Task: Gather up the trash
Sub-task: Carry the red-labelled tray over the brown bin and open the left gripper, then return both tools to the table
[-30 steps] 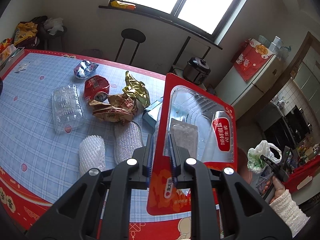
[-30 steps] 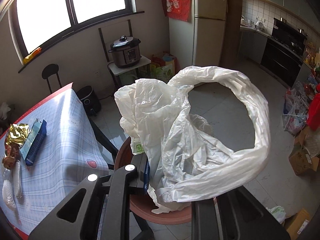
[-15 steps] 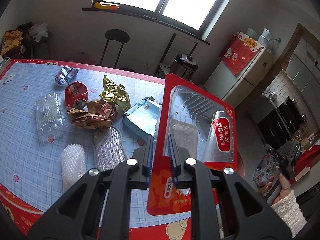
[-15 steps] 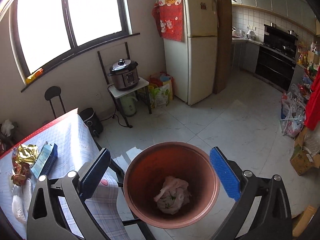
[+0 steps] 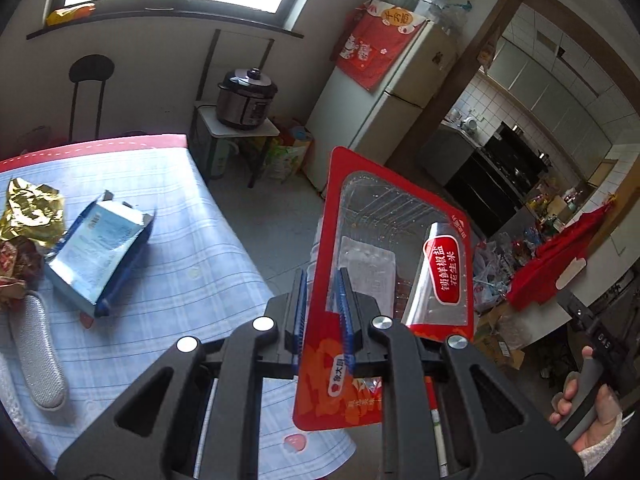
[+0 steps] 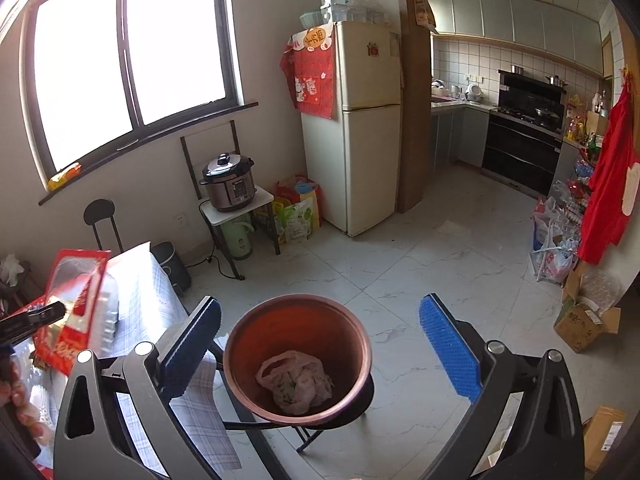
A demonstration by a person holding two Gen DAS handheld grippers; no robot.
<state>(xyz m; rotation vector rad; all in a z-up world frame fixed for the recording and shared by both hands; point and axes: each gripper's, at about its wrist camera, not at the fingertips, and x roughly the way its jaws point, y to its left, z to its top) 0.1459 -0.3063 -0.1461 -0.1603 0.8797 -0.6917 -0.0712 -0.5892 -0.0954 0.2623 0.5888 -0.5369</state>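
Red snack pack [image 5: 384, 240], clear window, apparently empty.

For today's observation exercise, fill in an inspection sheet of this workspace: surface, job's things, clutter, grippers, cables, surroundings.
Surface: table with blue checked cloth, red border.
Job's things: red peanut packet with clear window; brown bin on a stand, white plastic bag inside.
Clutter: opened blue carton, gold foil wrapper, grey mesh sleeve on the table.
Grippers: left gripper shut on the packet; right gripper open, above the bin.
Cables: black cord near the cooker stand.
Surroundings: pressure cooker, fridge, window.
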